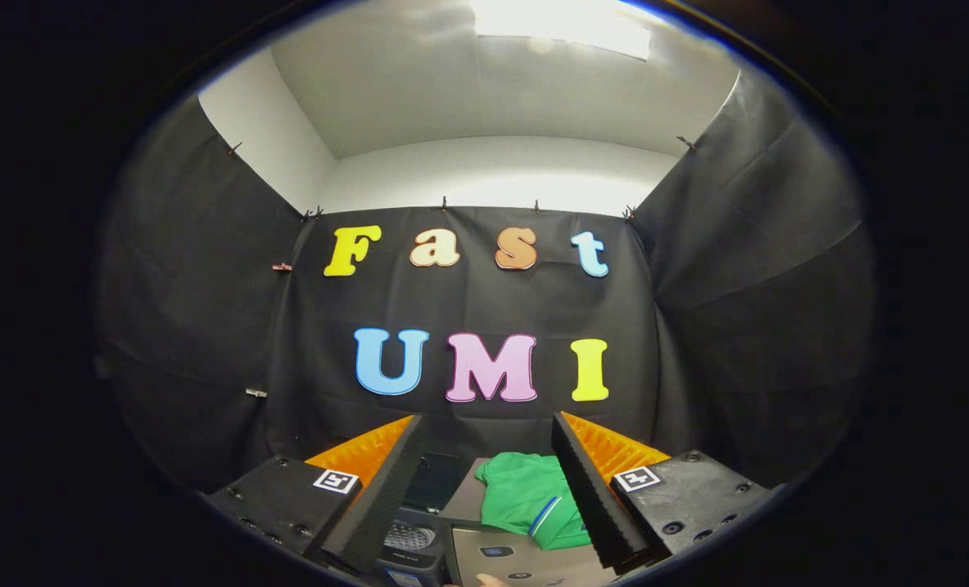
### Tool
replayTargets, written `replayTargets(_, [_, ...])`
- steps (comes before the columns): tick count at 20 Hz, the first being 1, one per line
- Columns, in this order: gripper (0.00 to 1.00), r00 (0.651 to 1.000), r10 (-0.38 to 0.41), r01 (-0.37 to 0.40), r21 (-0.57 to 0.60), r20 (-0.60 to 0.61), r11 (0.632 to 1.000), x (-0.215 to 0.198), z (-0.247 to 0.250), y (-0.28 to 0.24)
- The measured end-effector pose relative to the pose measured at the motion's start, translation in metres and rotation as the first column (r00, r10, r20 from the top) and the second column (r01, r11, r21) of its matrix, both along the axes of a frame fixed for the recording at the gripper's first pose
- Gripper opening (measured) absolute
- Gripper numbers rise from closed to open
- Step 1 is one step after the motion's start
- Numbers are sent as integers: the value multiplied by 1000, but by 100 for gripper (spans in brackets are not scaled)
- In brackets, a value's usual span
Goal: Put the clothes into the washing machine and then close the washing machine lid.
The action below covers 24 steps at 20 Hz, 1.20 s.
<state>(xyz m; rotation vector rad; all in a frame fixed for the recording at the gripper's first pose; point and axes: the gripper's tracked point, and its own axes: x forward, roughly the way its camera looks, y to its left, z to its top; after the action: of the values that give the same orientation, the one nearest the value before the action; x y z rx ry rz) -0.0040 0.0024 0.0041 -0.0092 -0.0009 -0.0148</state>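
Tool [484, 489] hung high, fingers spread wide, nothing gripped, aimed at booth wall. Green garment [530, 499] lay crumpled between fingers, toward 5 o'clock, on grey counter [464, 493]. Washing machine [419, 530] sat at 7 o'clock of garment, just beside it; lid [433, 481] looked raised, drum holes visible below. Judgement: task barely begun, clothes not yet loaded, lid not yet closed. Fingertip of person [492, 580] peeked at 6 o'clock. Black cloth [737, 326] draped on three sides, white ceiling [451, 98] above, bright lamp panel [561, 23] at 12 o'clock.
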Motion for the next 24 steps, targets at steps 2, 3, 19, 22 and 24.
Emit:
replayTargets(2, [98, 1000, -3, 3, -3, -2, 1000, 0, 0, -1])
replayTargets(3, [98, 1000, -5, 5, -5, -3, 1000, 0, -1, -1])
replayTargets(19, [98, 994, -99, 97, -49, -39, 994, 49, 2, -44])
replayTargets(22, [97, 991, -119, 117, -42, -61, 992, 69, -1, -57])
replayTargets(24, [98, 987, -136, 133, -37, -87, 990, 83, -5, -67])
